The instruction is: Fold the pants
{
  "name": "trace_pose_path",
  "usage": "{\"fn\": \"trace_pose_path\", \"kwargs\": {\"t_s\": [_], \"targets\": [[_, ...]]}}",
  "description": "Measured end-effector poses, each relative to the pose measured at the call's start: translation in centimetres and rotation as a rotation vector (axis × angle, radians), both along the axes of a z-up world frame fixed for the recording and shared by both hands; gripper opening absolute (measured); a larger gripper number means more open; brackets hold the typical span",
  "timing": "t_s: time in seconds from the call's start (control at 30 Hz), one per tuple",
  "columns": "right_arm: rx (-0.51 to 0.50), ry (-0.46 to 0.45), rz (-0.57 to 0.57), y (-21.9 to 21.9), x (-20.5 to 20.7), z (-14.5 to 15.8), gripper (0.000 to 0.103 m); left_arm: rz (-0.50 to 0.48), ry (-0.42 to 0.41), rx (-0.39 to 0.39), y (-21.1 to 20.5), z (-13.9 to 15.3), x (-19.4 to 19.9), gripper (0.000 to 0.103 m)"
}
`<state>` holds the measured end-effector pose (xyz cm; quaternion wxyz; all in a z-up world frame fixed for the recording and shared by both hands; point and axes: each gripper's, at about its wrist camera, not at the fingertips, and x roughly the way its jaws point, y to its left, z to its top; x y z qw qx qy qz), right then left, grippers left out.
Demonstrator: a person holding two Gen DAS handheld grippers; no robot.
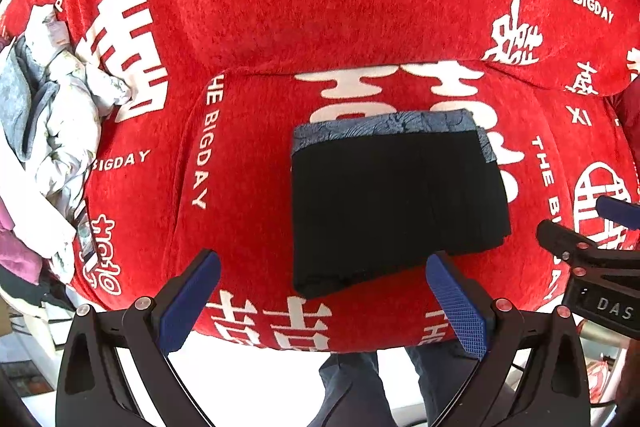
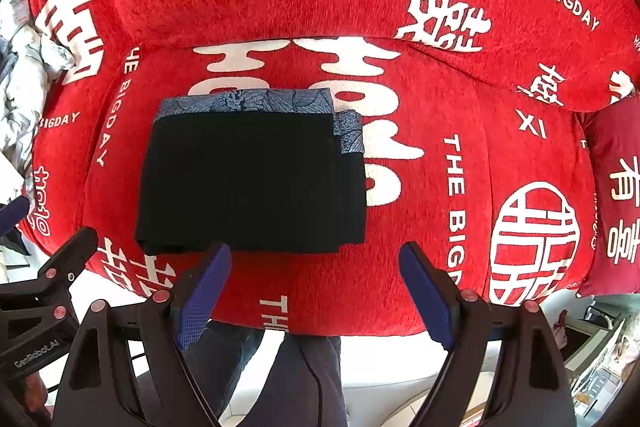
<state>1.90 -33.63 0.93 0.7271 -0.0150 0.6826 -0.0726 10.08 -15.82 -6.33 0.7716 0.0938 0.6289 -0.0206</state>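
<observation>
Black pants (image 1: 396, 199) lie folded into a compact rectangle on the red sofa seat, on top of a folded blue patterned garment (image 1: 384, 125) whose edge shows at the far side and right. The same stack, black pants (image 2: 252, 183) over the blue patterned garment (image 2: 248, 103), appears in the right wrist view. My left gripper (image 1: 324, 269) hovers open above the pants' near edge, nothing between its blue pads. My right gripper (image 2: 316, 261) is open too, above the seat's front just right of the stack, empty. Each gripper shows at the edge of the other's view.
A red cover with white lettering (image 1: 320, 7) drapes the sofa seat and back. A heap of pale and grey clothes (image 1: 52, 115) sits at the left end. A dark red cushion (image 2: 616, 195) stands at the right. A person's legs in dark trousers (image 2: 272, 367) are below the seat front.
</observation>
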Motion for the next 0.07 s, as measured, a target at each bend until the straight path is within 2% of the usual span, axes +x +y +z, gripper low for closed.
{"fn": "trace_pose_path", "kwargs": {"t_s": [0.07], "targets": [[0.000,0.000,0.001,-0.02,0.03,-0.01,0.088,-0.007,-0.002,-0.002,-0.12,0.07,0.04,0.103]]}}
